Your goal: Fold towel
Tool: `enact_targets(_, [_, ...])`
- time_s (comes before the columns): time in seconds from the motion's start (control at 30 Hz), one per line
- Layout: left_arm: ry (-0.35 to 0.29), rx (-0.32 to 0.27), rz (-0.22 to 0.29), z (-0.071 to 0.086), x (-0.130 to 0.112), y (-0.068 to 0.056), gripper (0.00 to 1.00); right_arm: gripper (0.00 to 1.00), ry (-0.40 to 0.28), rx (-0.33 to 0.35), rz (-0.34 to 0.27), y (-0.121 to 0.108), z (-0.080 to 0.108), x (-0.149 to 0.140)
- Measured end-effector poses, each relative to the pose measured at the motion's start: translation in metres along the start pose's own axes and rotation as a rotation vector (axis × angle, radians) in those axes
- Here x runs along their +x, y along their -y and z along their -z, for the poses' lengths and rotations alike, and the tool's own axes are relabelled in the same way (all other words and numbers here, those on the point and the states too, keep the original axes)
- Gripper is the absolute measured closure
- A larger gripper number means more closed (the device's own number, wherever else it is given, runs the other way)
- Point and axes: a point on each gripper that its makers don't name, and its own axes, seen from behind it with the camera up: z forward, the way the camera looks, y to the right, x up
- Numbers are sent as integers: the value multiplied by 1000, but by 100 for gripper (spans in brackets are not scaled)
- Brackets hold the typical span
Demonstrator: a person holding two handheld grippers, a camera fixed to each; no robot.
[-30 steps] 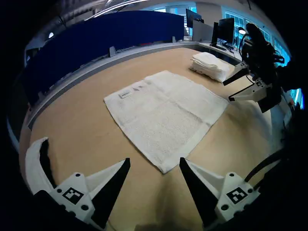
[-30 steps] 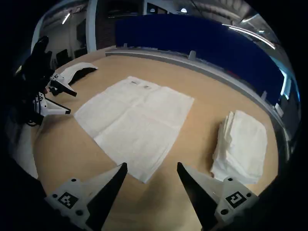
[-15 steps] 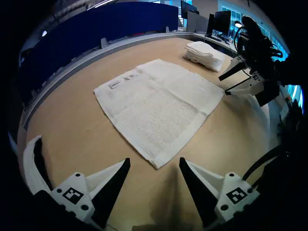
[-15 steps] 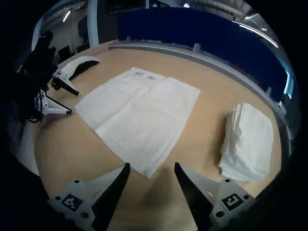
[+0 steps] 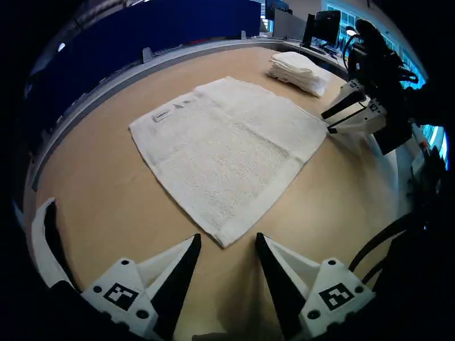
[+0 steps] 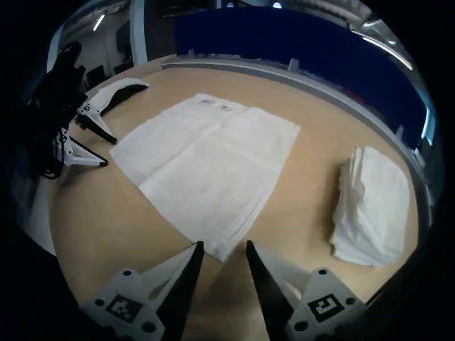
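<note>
The towel (image 5: pixel 227 148) lies flat mid-frame on the table (image 5: pixel 102 187) — soft, light cloth, likely to sag and drag — so its near corners look the best holds, one just ahead of the left gripper (image 5: pixel 227 237), one ahead of the right gripper (image 6: pixel 223 245), both with fingers apart on nothing.

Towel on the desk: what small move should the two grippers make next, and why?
Probably lower both grippers a little and close them. The towel lies flat; one near corner sits between the open fingers of the left gripper, another between those of the right gripper, neither gripped yet.
</note>
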Motion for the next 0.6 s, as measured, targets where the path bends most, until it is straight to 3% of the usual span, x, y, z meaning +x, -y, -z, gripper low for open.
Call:
enact_targets(0.07, [0, -1, 1, -1, 0, 0, 32, 55, 2, 5, -3, 1, 0, -1])
enact_targets(0.27, [9, -4, -5, -2, 1, -2, 44, 56, 0, 2, -4, 2, -2, -2])
enact_targets(0.47, [15, -5, -7, -3, 1, -2, 49, 57, 2, 8, -5, 3, -3, -3])
enact_targets(0.6, [18, -5, -17, -5, 1, -3, 64, 72, 2, 6, -6, 3, -2, -4])
